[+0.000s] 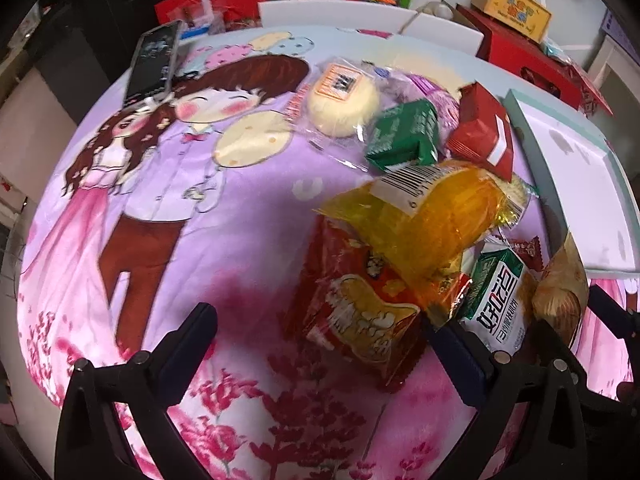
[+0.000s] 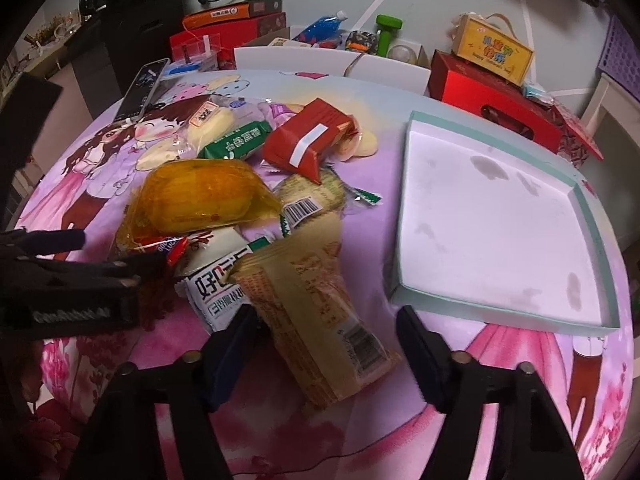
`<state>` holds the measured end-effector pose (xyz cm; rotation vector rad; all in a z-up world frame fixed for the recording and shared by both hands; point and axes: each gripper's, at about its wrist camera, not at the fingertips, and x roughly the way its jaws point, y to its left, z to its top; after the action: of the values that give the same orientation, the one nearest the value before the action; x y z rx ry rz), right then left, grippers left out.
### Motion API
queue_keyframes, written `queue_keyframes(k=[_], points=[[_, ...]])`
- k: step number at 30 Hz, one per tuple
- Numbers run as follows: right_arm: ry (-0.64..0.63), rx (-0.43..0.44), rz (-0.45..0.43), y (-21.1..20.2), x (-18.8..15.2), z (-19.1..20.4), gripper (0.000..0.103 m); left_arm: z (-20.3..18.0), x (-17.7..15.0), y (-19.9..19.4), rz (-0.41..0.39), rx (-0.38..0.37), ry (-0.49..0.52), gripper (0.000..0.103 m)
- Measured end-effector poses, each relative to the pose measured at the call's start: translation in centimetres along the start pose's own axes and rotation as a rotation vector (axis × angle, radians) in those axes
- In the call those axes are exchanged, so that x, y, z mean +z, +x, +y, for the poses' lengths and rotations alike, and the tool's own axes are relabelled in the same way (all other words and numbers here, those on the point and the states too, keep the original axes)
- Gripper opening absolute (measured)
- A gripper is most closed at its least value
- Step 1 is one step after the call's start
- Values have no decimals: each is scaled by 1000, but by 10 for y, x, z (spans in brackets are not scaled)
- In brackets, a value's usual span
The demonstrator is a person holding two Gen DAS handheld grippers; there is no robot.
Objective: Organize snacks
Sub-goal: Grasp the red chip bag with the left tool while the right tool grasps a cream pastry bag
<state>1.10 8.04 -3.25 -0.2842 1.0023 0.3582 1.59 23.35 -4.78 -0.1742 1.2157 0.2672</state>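
- Far left, around 10 o'clock in both views, there's a phone [image 2: 142,90] lying on the cartoon-print cloth [image 1: 168,208].
- The left gripper [image 1: 320,320] has its jaws spread wide, nothing between them. Its right finger [image 1: 456,344] sits just beside the red popcorn bag [image 1: 360,308], which lies flat at about 5 o'clock in the left wrist view.
- Snack pile is mid-table: the yellow see-through packet [image 2: 208,196] rests on top of the popcorn bag, with a white-and-green packet [image 2: 216,284] next to it.
- Behind those, up at 12 o'clock in the right wrist view, a round pale bun in clear wrap [image 2: 210,124], a green packet [image 2: 236,144] and a red packet [image 2: 308,140], all bunched close together.
- The right gripper [image 2: 324,328] is also wide open. The tan wrapper [image 2: 316,304] lies tilted between its fingers, but I can't tell if either pad touches it.
- Over at 3 o'clock, the shallow teal-rimmed tray [image 2: 416,292] sits just beside the pile, no snacks in it, some dark smudges on its white floor.
- At 1 o'clock beyond the tray, a red box [image 2: 492,100] with a yellow box [image 2: 496,48] on top.
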Motion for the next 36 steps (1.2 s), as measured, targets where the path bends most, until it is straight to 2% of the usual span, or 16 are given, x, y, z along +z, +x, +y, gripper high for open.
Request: queue_keyframes(k=[3, 7, 10, 13, 15, 16, 20, 21, 36], points=[[2, 14, 17, 6, 3, 1, 70, -5, 3, 5, 1, 3, 21, 103], [22, 41, 26, 10, 5, -2, 62, -10, 5, 12, 14, -8, 43, 102], [35, 53, 27, 10, 7, -4, 52, -13, 3, 15, 31, -49, 51, 88], [39, 54, 23, 9, 7, -4, 49, -16, 0, 12, 26, -95, 49, 76], [45, 57, 17, 7, 7, -6, 47, -18, -3, 8, 24, -132, 54, 57], [47, 60, 15, 7, 7, -7, 46, -19, -4, 6, 22, -157, 54, 57], [57, 65, 8, 4, 8, -9, 44, -21, -9, 1, 11, -151, 62, 57], [63, 70, 3, 3, 8, -10, 43, -21, -10, 0, 8, -153, 59, 50], [134, 106, -62, -9, 17, -21, 43, 6, -8, -27, -71, -153, 21, 51]])
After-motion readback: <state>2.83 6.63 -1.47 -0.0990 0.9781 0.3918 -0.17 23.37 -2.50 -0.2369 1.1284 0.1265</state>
